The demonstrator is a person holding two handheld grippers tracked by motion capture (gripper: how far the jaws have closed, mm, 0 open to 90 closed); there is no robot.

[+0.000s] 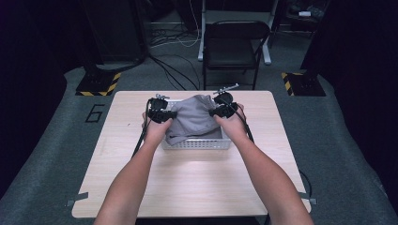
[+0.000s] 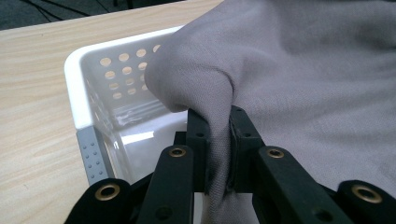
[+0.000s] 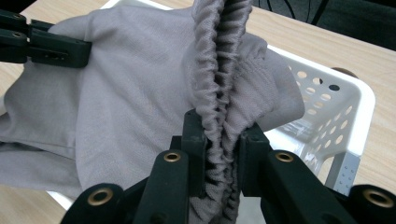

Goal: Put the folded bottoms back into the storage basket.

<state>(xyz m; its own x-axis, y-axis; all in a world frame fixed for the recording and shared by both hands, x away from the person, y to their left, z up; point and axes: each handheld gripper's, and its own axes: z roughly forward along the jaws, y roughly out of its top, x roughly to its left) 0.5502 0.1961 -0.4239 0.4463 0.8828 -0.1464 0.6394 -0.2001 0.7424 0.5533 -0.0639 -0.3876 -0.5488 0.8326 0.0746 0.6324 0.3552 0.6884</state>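
A grey garment (image 1: 195, 118) hangs over a white perforated basket (image 1: 197, 145) in the middle of the table. My left gripper (image 1: 174, 114) is shut on the garment's left side; in the left gripper view its jaws pinch a fold of the grey cloth (image 2: 280, 70) above the basket's corner (image 2: 79, 88). My right gripper (image 1: 211, 112) is shut on the right side, clamping the gathered elastic waistband (image 3: 219, 70). In the right gripper view the left gripper's jaws (image 3: 70, 49) grip the far edge of the cloth, and the basket (image 3: 345, 93) lies below.
The light wooden table (image 1: 187, 183) has bare room in front of the basket and to both sides. A black folding chair (image 1: 234, 47) stands beyond the far edge. Cables lie on the grey floor (image 1: 178, 70) behind.
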